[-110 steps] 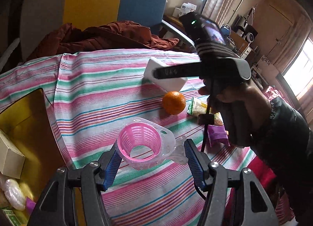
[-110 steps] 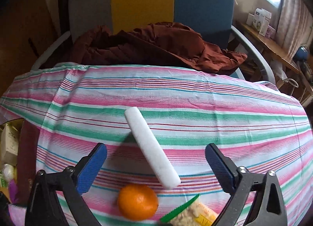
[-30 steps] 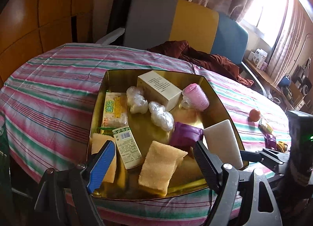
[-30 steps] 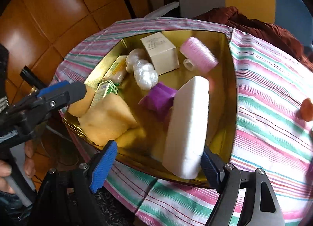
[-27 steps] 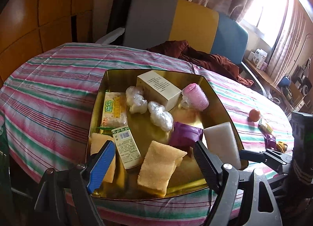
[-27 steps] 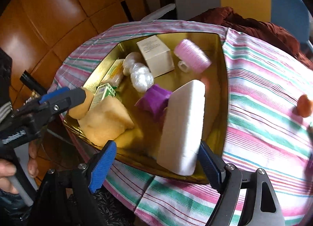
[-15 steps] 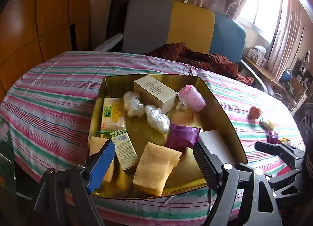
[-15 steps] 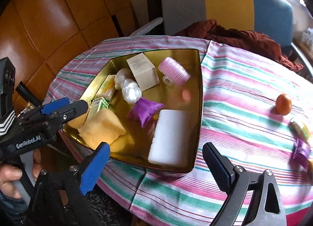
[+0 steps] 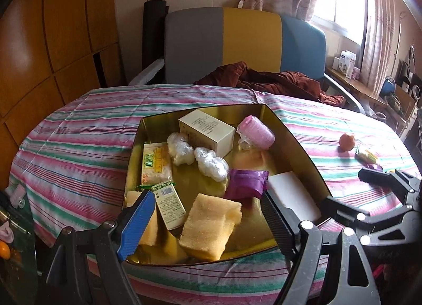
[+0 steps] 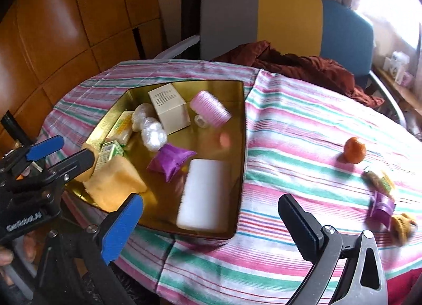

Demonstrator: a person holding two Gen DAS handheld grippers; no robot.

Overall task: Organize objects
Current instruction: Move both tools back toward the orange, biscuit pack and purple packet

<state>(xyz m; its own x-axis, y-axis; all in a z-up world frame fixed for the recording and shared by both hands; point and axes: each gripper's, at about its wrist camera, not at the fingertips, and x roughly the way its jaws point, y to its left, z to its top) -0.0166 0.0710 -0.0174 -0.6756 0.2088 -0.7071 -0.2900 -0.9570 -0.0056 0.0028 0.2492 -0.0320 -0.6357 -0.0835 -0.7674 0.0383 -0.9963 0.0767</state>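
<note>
The right tool (image 10: 208,222) was opening, nothing between its jaws; the white block (image 10: 205,194) lay released in the gold tray (image 10: 241,131), flat against the near right wall. The left tool (image 9: 208,215) hung spread and empty over the tray's near edge.

The tray sat close to the counter's (image 10: 303,125) near edge, and both tools hovered just above its rim. A careless swing toward the next item could likely clip that rim and nudge the tray off.

Still out on the striped cloth were the orange (image 10: 354,150), a purple packet (image 10: 382,208) and some small wrapped snacks (image 10: 379,179). The orange could probably roll away if pinched off-centre, and the packets lay close together, so a wide grab might drag two at once.

The tray was already crowded; the pink roller (image 10: 211,108) could be knocked rolling by anything dropped beside it.
</note>
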